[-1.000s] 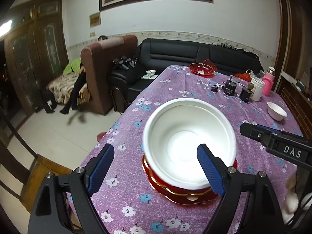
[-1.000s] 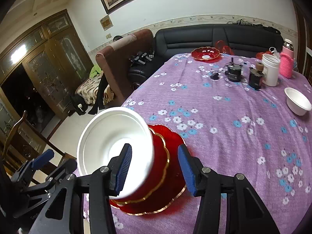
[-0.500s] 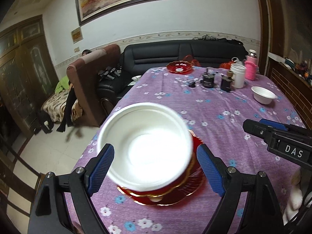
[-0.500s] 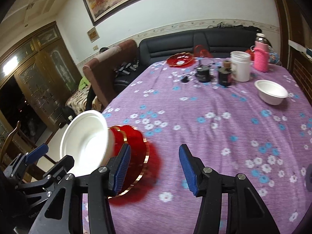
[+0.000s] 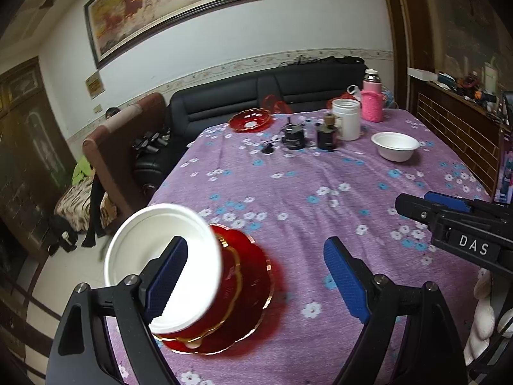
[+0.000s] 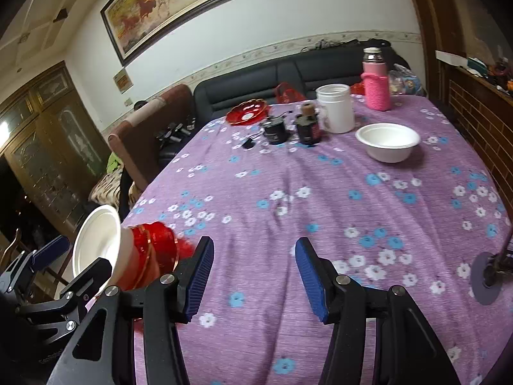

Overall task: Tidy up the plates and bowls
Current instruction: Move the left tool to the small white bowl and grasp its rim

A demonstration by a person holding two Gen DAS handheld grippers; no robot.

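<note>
Right gripper (image 6: pixel 255 276) jaws apart, empty; loose white bowl (image 6: pixel 388 142) far ahead-right, nearer right hand than left gripper (image 5: pixel 253 284), also apart, empty.

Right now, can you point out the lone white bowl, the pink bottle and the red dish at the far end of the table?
lone white bowl (image 6: pixel 388 139), right wrist view, on its inner hollow.
pink bottle (image 6: pixel 377 91), right wrist view, on its knitted pink sleeve.
red dish (image 5: pixel 251 121), left wrist view, on its red inner surface.
</note>
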